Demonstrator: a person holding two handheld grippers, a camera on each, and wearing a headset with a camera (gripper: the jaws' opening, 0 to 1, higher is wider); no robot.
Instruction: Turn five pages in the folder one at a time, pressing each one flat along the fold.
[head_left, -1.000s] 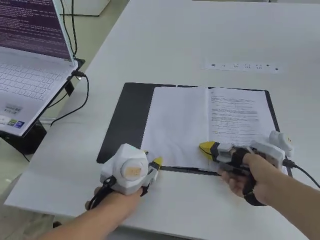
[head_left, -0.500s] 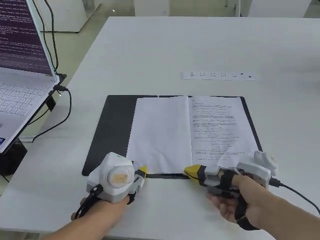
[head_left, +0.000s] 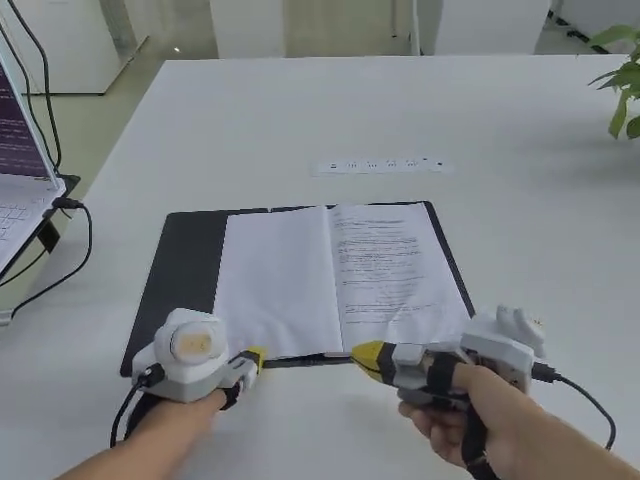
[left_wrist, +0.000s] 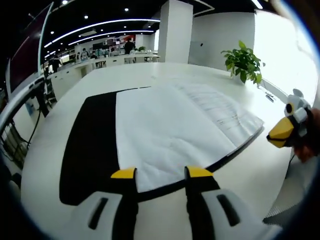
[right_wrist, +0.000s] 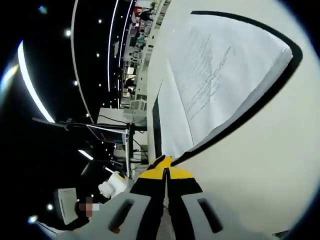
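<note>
Folder (head_left: 185, 270) open flat on white table (head_left: 300, 110). Left gripper (head_left: 253, 358) at near edge, jaws spread. Right gripper (head_left: 364, 356) beside the same edge, jaws pressed together.

Head view: from above the near edge of the table (head_left: 300, 120), facing forward and down, folder (head_left: 180, 270) mid-frame, left gripper (head_left: 255, 358) and right gripper (head_left: 365, 355) at bottom. Left gripper view: low, close at folder (left_wrist: 90, 145) near edge, facing across it, right gripper (left_wrist: 280, 131) at right. Right gripper view: rolled sideways, close, facing along folder (right_wrist: 225, 65) near edge, left gripper (right_wrist: 112, 187) lower left.
</note>
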